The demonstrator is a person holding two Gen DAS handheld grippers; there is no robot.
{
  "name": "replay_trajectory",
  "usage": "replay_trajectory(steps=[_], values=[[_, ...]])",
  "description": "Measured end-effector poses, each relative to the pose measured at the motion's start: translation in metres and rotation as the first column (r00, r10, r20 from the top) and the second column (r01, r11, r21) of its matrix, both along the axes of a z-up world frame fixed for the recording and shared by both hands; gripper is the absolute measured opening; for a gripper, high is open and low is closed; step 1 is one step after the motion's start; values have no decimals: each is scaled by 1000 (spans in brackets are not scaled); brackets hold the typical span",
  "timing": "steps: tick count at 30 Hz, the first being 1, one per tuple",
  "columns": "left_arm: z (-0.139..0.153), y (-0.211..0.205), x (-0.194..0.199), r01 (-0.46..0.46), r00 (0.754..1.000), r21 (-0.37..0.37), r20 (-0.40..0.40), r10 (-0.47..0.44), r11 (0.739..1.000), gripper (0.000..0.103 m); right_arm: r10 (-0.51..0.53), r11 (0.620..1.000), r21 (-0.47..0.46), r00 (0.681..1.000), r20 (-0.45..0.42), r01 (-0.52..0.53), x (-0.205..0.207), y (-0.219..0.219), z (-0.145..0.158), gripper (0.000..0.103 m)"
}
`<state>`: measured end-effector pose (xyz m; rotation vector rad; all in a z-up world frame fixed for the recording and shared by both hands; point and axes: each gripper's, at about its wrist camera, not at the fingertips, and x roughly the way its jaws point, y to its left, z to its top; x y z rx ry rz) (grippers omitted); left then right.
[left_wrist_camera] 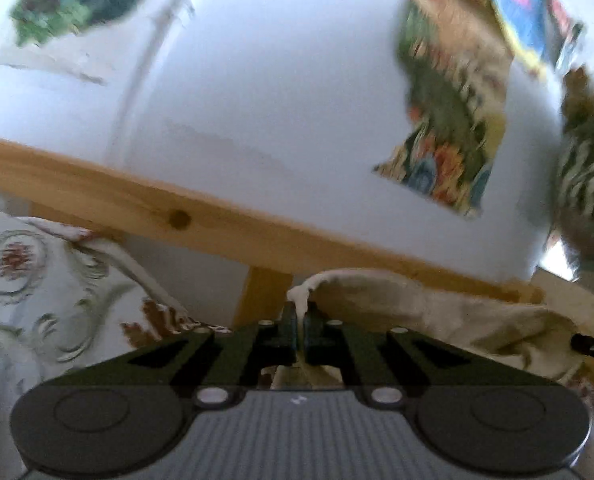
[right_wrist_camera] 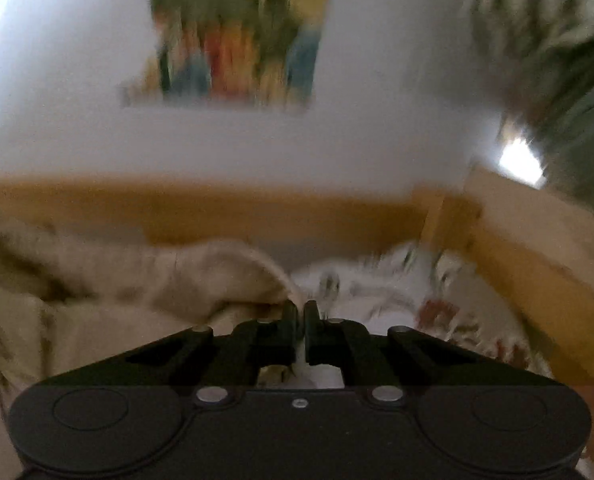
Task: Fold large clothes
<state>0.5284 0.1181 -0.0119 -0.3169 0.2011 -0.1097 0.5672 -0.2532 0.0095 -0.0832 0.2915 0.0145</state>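
Cream garment (left_wrist_camera: pixel 437 304) is pinched at an edge by the left tool (left_wrist_camera: pixel 301 320), whose jaws are closed on a thin fold of it, while the rest sags away to that tool's right; the right tool (right_wrist_camera: pixel 301 320) is likewise closed on the cloth, which bunches to its left, so I judge the folding barely begun, with both corners gripped and no neat fold visible. Beneath both tools lies a bed with a floral-patterned cover (left_wrist_camera: pixel 37 280); ahead run a wooden bed frame (left_wrist_camera: pixel 177 216) and a white wall (left_wrist_camera: pixel 277 80) with colourful pictures (left_wrist_camera: pixel 445 120).
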Motion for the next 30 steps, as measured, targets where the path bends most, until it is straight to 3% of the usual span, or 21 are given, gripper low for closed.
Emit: replay_trajectory(steps=[2,5,9,14,17,19,22,25,27,30], values=[[-9,7,-21,-10,1000,-26,1,10,1000,2,-4,999,45,993,121,-2,-45,-8,0,2],[-25,17,-44,-4,999,-62,-44,2,998,2,-36,996,87,980,196,19,-97,-21,-13,2],[-41,20,-66,47,992,-42,-118,-51,998,2,-53,995,95,987,153,39,-134,-33,-42,2],[-57,18,-72,115,967,-19,-227,-117,993,4,-70,988,140,997,32,65,-138,-43,-67,6],[-64,18,-78,153,948,-2,-284,-147,988,12,-89,981,174,996,-12,90,-142,-47,-74,15],[-71,19,-83,154,938,44,-322,-131,987,30,-91,979,178,995,-47,98,-143,-49,-79,21],[-77,24,-89,155,925,63,-360,-123,986,46,-94,982,153,991,-93,108,-146,-51,-89,31],[-76,29,-96,162,918,58,-375,-129,985,55,-109,987,105,984,-143,124,-147,-54,-94,52],[-75,31,-101,180,914,69,-381,-141,981,61,-118,991,47,978,-172,128,-152,-56,-97,73],[-74,36,-108,196,903,76,-402,-150,978,74,-94,996,-13,978,-185,94,-166,-60,-99,90]])
